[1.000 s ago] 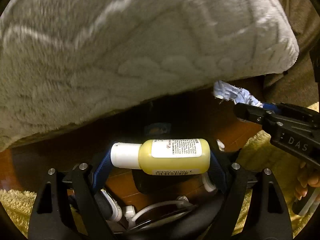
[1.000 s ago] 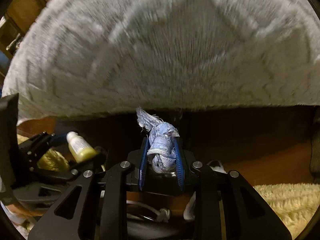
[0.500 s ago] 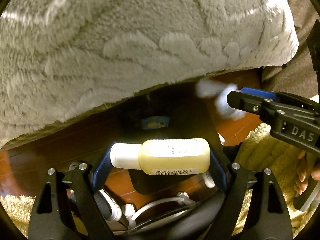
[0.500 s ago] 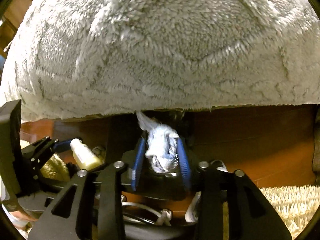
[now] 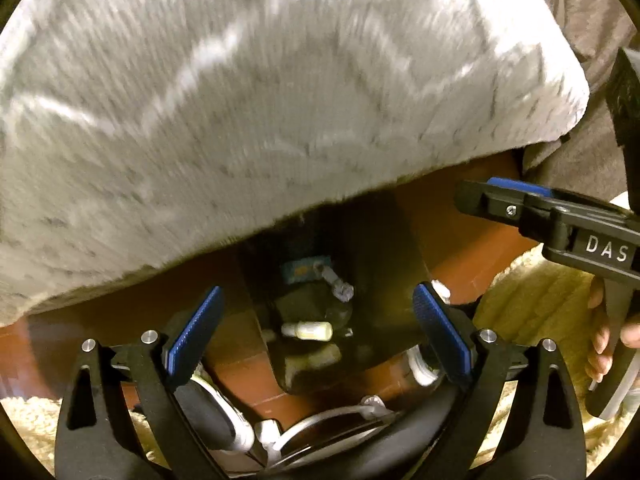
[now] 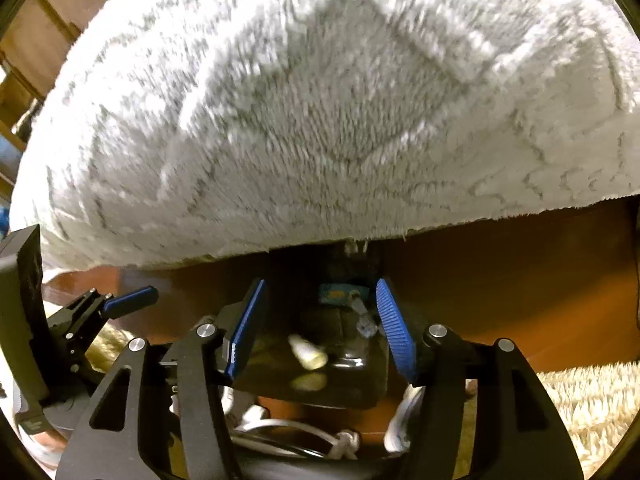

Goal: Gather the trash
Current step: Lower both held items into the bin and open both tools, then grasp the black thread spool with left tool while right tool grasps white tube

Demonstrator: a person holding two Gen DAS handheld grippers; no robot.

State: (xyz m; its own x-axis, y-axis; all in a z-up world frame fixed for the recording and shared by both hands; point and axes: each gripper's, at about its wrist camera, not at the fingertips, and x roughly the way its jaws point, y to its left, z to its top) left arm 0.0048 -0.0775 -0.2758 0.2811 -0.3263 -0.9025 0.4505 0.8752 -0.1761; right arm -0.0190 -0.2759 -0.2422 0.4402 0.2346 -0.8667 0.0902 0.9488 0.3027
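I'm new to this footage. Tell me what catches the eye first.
A fluffy grey blanket fills the upper half of both views. Below it, the left gripper and right gripper hang open over a dark bin, where a small yellow bottle lies beside crumpled blue-white paper.

Small yellow bottle [image 5: 307, 330] with white cap — lying sideways in dark bin [image 5: 384, 248], crumpled wrapper [image 5: 338, 286] just beside

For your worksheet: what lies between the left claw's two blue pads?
Nothing is gripped. In the left wrist view, the left claw stands open above a dark bin, with the yellow bottle down inside.
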